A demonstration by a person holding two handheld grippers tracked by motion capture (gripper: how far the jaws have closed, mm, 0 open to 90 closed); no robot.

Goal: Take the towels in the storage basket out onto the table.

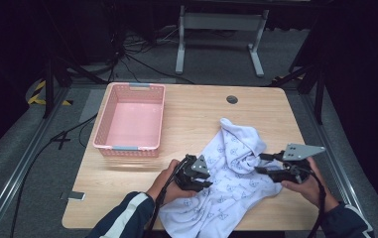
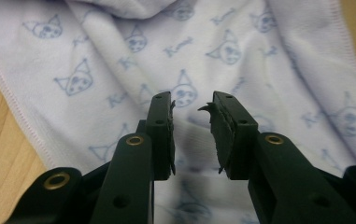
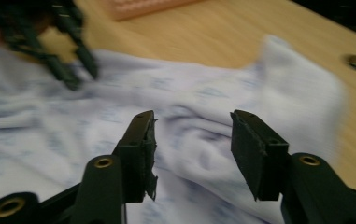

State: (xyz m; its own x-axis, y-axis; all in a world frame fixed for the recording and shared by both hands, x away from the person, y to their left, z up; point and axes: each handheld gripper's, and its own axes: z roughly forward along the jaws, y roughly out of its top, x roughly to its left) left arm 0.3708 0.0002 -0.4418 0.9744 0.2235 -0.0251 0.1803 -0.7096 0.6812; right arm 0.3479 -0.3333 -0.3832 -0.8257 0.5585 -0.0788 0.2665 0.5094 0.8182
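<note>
A white cloth (image 1: pixel 228 173) printed with pale blue cat faces is seen lying crumpled on the near right part of the desk (image 1: pixel 196 114), one corner hanging over the near edge and a bunched fold raised toward the desk's middle. The work in hand is judged to be at an early stage: the cloth has been neither smoothed nor folded, and nothing has been placed in the pink basket (image 1: pixel 108 119), which is shown standing empty at the far left corner of the desk, well apart from the cloth.

The left claw (image 1: pixel 201 182) is held low over the cloth's left portion; in the left gripper view (image 2: pixel 192 112) its jaws are seen parted by a narrow gap, with printed fabric lying beneath them and nothing pinched between the pads. The right claw (image 1: pixel 262 163) is pointed at the bunched fold from the desk's right edge; in the right gripper view (image 3: pixel 192 128) its jaws are shown standing wider apart, with rumpled fabric ahead of them but no grip taken. Whether either claw's tips brush the fabric cannot be told.

What is left, as far as can be judged, is nearly everything: the cloth would have to be gripped, spread or folded, and, should the basket be its destination, carried across the desk to the far left corner.

A round cable hole (image 1: pixel 232 99) is visible near the desk's far edge.
</note>
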